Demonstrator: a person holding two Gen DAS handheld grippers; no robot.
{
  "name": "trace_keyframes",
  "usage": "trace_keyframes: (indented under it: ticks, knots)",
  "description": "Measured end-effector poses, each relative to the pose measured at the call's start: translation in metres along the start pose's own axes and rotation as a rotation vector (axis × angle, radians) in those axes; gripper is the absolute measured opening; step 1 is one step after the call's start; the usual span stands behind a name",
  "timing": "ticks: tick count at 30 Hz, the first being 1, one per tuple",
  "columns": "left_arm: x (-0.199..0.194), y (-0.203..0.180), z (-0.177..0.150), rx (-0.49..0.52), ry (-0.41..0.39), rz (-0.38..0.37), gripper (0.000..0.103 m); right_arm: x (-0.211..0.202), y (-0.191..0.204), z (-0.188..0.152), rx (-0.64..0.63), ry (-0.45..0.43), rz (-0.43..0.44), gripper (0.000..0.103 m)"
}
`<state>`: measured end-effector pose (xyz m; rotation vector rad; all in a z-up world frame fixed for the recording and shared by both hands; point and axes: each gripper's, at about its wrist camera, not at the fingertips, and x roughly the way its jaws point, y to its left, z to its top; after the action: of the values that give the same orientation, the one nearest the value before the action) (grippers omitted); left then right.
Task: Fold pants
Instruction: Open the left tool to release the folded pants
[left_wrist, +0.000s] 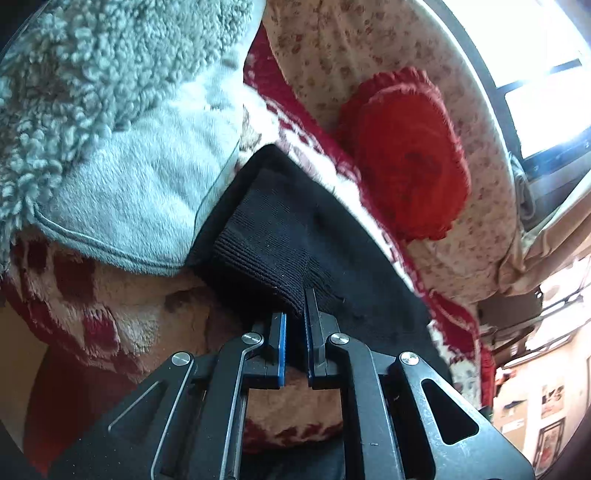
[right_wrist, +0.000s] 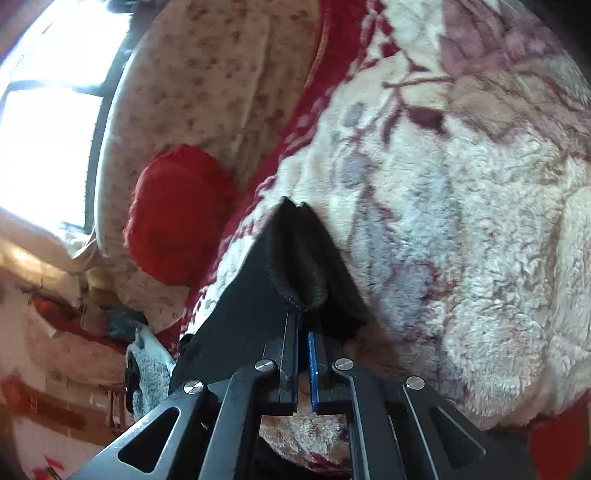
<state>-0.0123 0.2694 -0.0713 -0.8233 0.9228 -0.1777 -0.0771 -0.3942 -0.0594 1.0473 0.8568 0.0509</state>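
Left hand-held gripper narrow, its two blue-padded fingers pinching the ribbed knit edge of the black pants; the fabric runs from the fingertips toward 12 o'clock in the left wrist view, matte, fine vertical ribs on the cuff-like band, smoother cloth around it. Right hand-held gripper also narrow, clamped on a stitched hem of the same pants, which fan up toward 12 o'clock as a dark wedge with a fuzzy inner lining showing in an open fold. One pair of pants, two grippers, each holding a separate edge. Pants lie on a plush blanket, thick curly pile, cream with maroon floral print and a red border, spread over the bed. In the left view, at 10 o'clock, one pale grey-blue cushion, smooth velvety face with piped seam, shaggy looped side above it; it touches the pants' left edge. One round red crocheted cushion at 2 o'clock, frilled rim, resting on a cream quilt with small brown flower print. Same red cushion sits at 9 o'clock in the right view. Bright window at 1 o'clock, dark frame.
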Motion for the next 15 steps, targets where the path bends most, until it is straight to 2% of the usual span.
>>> trace_keyframes:
  ticks: [5, 8, 10, 12, 14, 15]
  knots:
    - [0.003, 0.006, -0.003, 0.015, 0.017, 0.016, 0.011, 0.005, -0.001, 0.001, 0.007, 0.016, -0.031, 0.004]
    - [-0.003, 0.006, -0.005, 0.051, 0.0, 0.06, 0.022, 0.005, -0.007, 0.002, 0.034, 0.023, -0.047, 0.004]
    - [-0.009, 0.008, -0.005, 0.063, -0.018, 0.095, 0.034, 0.002, -0.01, 0.002, 0.04, 0.009, -0.054, 0.004]
    - [-0.022, 0.006, -0.008, 0.085, -0.08, 0.155, 0.038, -0.004, -0.009, 0.001, 0.035, -0.024, -0.087, 0.004]
    - [-0.042, -0.01, -0.014, 0.183, -0.222, 0.26, 0.038, -0.013, -0.005, 0.001, 0.021, -0.087, -0.122, 0.004]
    - [-0.047, -0.016, -0.017, 0.219, -0.261, 0.271, 0.038, -0.022, 0.001, 0.0, -0.008, -0.149, -0.157, 0.004]
